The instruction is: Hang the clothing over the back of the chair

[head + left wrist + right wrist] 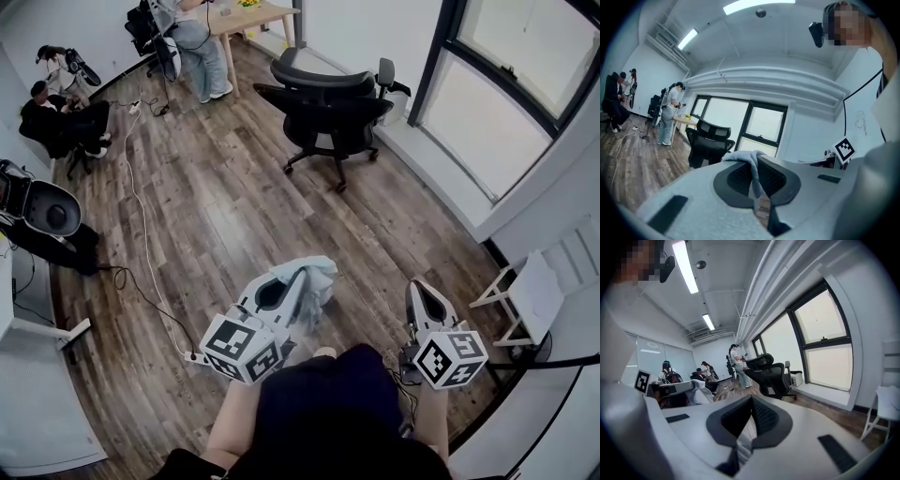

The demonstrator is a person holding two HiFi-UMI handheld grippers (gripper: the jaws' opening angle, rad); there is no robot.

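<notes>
The person's dark top [328, 403] fills the bottom of the head view. Just beyond it, the left gripper [302, 286] has its jaws pinched tight on a fold of the pale blue clothing [323, 270], which bunches over the jaw tips. The left gripper view shows the cloth squeezed between the pads and spilling to one side. The right gripper [419, 292] is held beside it with its jaws together and nothing between them. The black chair [328, 103] stands well apart across the wooden floor [216, 206], so the step in hand looks like carrying the garment over to it. To do that well, the left grip should stay firm and the cloth should be kept off the floor. At the chair, the free right gripper could take a second edge, so the garment spreads and drapes evenly over the backrest rather than in a lump. Most of the clothing is hidden behind the left gripper, so neither its kind nor its length can be told. From here it is also unclear which way the backrest faces.
</notes>
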